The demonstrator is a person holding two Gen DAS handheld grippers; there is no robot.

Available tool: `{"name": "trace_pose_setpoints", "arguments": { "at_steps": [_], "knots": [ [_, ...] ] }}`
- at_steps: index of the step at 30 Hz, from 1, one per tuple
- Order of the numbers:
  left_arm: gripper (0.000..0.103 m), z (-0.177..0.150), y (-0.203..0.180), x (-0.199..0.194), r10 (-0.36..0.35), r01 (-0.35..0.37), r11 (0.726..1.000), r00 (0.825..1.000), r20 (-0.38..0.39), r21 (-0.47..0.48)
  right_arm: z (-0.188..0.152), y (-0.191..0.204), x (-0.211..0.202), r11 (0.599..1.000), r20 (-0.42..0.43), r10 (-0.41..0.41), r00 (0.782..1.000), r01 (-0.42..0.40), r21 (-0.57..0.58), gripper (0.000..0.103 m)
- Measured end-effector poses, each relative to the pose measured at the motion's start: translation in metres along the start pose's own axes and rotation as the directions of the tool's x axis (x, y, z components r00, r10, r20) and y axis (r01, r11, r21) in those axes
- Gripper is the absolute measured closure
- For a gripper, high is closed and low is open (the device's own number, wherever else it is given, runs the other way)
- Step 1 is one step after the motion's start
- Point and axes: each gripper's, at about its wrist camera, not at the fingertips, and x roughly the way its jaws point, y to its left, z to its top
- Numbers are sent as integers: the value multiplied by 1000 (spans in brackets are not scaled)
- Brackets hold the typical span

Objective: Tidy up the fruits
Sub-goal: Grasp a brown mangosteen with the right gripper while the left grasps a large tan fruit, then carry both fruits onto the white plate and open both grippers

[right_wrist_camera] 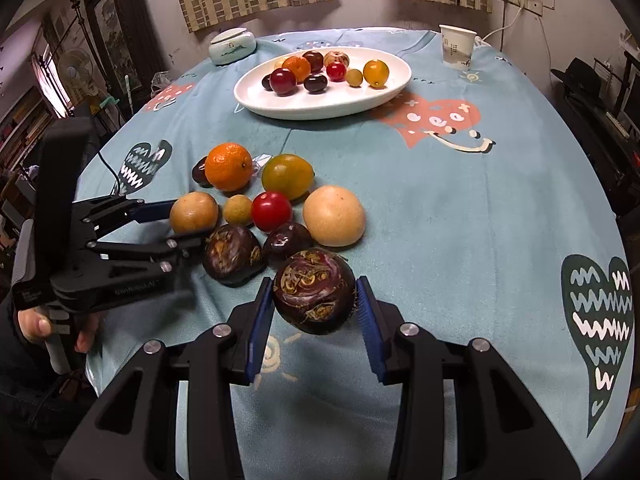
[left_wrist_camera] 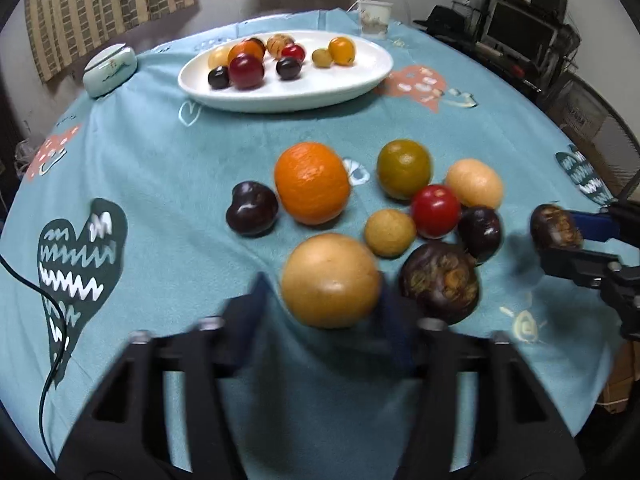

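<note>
Right, R gripper (right_wrist_camera: 315, 305) clamps a dark mottled fruit (right_wrist_camera: 314, 293) just off the cloth, L gripper (left_wrist_camera: 326, 300) pinches a tan round fruit (left_wrist_camera: 330, 280) at the pile's near edge. Only R view shows the hand (right_wrist_camera: 36, 326) on the L handle; its label's too blurred. Bare tablecloth (right_wrist_camera: 460, 220) right of pile, white plate (right_wrist_camera: 280, 109) far back w/ fruit.

Fruit spread across a round table (right_wrist_camera: 460, 220) under a teal patterned cloth (left_wrist_camera: 168, 184).
A white oval plate (right_wrist_camera: 320, 108) of small fruit sat at the far side, between a lidded ceramic jar (right_wrist_camera: 232, 46) and a paper cup (right_wrist_camera: 457, 47); nearer, an orange (left_wrist_camera: 312, 189), a red tomato (left_wrist_camera: 435, 211) and other loose fruit lay clustered.
</note>
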Motion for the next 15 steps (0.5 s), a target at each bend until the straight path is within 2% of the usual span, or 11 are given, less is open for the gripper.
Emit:
{"name": "trace_pose_setpoints", "arguments": {
  "at_steps": [3, 15],
  "knots": [
    [58, 1, 11, -10, -42, 43, 998, 999, 13, -51, 1, 3, -5, 1000, 13, -2, 1000, 2, -6, 61],
    [58, 5, 16, -60, -29, 35, 998, 993, 111, -60, 15, 19, -19, 999, 70, 14, 997, -12, -36, 61]
  ]
}}
